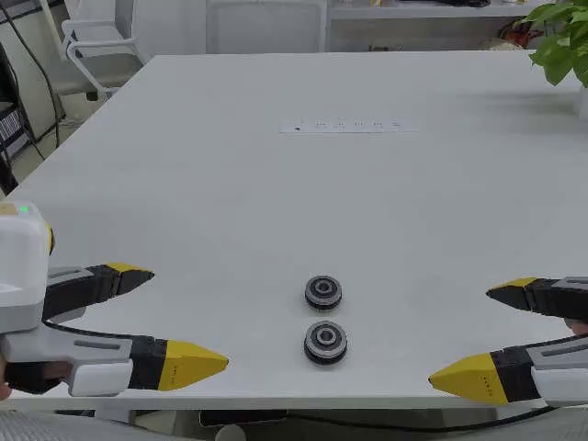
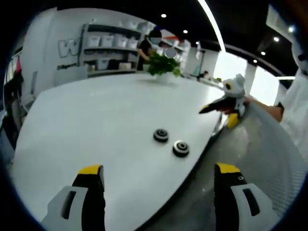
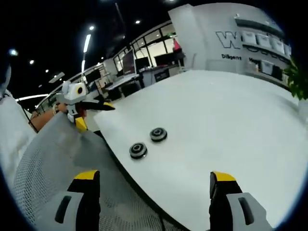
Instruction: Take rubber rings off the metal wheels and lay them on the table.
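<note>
Left claw (image 1: 189, 317) gaping empty at lower left, my right claw (image 1: 459, 333) gaping at lower right, upper wheel (image 1: 323, 291) and lower wheel (image 1: 325, 341) sitting bottom centre on table (image 1: 276, 184).

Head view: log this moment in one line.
left gripper open, empty | right gripper open, empty | far black-rimmed round metal wheel, near black-rimmed round metal wheel: untouched on white table

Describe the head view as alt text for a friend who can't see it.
Two small black-ringed wheels, the far wheel just behind the near wheel, sit near the front edge of a white table. Yellow-tipped tongs flank them, the left tongs and the right tongs, both open and touching neither wheel.
</note>
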Demonstrator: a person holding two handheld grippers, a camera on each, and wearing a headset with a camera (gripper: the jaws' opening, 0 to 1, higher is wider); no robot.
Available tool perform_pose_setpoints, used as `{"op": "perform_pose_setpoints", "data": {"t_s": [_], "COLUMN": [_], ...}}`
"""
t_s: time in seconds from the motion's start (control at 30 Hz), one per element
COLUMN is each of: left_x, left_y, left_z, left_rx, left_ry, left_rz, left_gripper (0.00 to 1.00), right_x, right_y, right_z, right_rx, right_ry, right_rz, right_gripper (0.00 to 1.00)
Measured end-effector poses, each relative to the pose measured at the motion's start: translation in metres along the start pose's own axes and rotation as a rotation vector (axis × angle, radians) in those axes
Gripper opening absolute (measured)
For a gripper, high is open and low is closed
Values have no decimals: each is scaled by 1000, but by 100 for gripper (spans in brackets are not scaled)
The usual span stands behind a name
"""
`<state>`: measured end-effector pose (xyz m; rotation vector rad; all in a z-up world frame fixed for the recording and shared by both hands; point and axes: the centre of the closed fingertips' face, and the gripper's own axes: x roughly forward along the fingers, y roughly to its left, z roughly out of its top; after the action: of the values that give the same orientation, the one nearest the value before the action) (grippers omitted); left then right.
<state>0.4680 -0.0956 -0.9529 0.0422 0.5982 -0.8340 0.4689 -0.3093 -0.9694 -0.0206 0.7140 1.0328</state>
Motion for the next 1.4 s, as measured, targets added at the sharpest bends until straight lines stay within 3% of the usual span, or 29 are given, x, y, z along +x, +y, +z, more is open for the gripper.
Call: {"op": "perform_pose_setpoints", "data": {"t_s": [0.17, 0.47, 1.4], "left_x": [1, 1, 0], "left_y": [-1, -2, -1], "left_z": [1, -1, 0], "left_rx": [2, -2, -6], "left_ry": [0, 5, 1], "left_rz": [-9, -13, 3], "left_gripper": [97, 97, 96], "right_x": [-1, 1, 0], "right_y": [-2, 0, 0], "right_z": [3, -4, -7], "right_rx": [12, -10, -17], "right_ry": [-17, 30, 44], "right_rz": [-8, -6, -5], "right_gripper": [97, 97, 95]}}
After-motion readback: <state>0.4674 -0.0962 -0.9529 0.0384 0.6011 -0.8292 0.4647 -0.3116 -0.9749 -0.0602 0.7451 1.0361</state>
